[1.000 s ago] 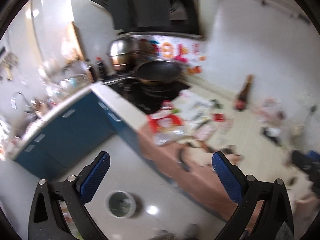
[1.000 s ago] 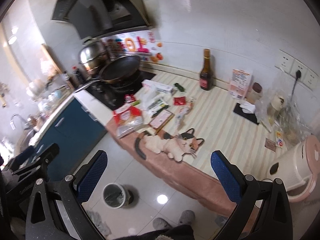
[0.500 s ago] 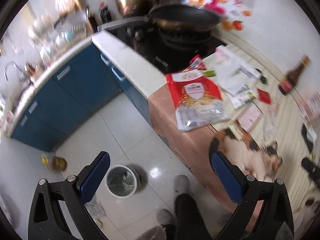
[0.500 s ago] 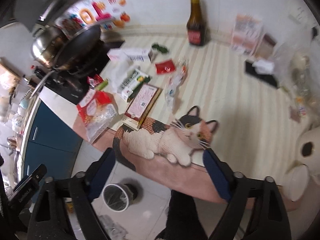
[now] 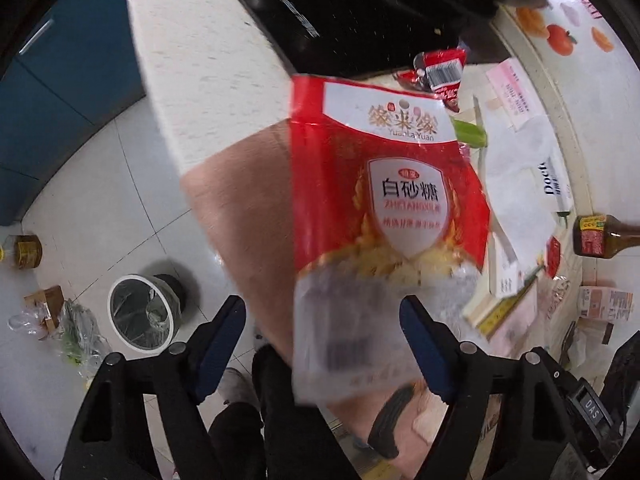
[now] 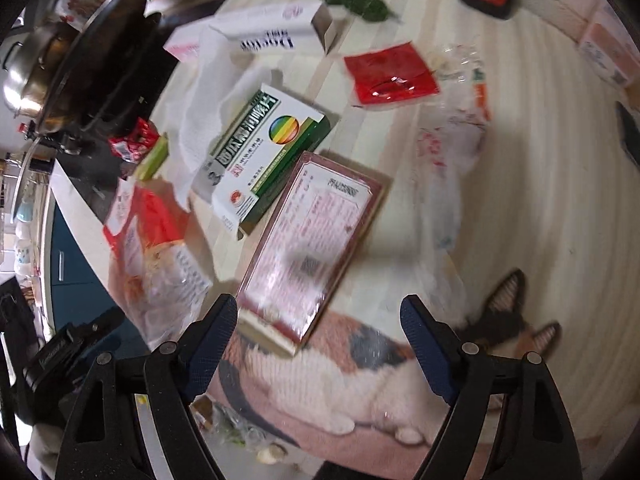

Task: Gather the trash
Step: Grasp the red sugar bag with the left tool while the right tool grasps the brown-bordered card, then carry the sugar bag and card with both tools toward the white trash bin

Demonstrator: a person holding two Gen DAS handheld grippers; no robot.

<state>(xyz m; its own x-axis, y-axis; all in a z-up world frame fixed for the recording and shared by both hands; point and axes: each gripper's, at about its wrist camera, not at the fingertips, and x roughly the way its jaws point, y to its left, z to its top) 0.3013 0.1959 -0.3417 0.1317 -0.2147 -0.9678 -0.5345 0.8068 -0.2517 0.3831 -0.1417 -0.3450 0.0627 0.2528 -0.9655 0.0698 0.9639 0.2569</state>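
A red and clear sugar bag (image 5: 384, 208) lies at the counter's corner on a pink mat; its clear lower end reaches between the fingers of my left gripper (image 5: 320, 340). The jaws are closing and the pads stand off the bag. My right gripper (image 6: 318, 340) hangs open over a flat pink box (image 6: 312, 240), whose near end sits between its fingers, untouched. Around it lie a green and white carton (image 6: 264, 152), a red sachet (image 6: 390, 76), a clear wrapper (image 6: 452, 152) and the sugar bag (image 6: 156, 248) to the left.
A lined waste bin (image 5: 144, 312) stands on the tiled floor left of the counter, with bags of litter beside it. The black stove (image 5: 360, 12) and frying pan (image 6: 92, 60) are behind. A brown bottle (image 5: 596, 236) stands far right. A person's legs (image 5: 280, 420) are below.
Both grippers have dropped towards the counter and tipped steeply down. The sugar bag now fills the left view and the pink box the right. Both pairs of jaws have narrowed.
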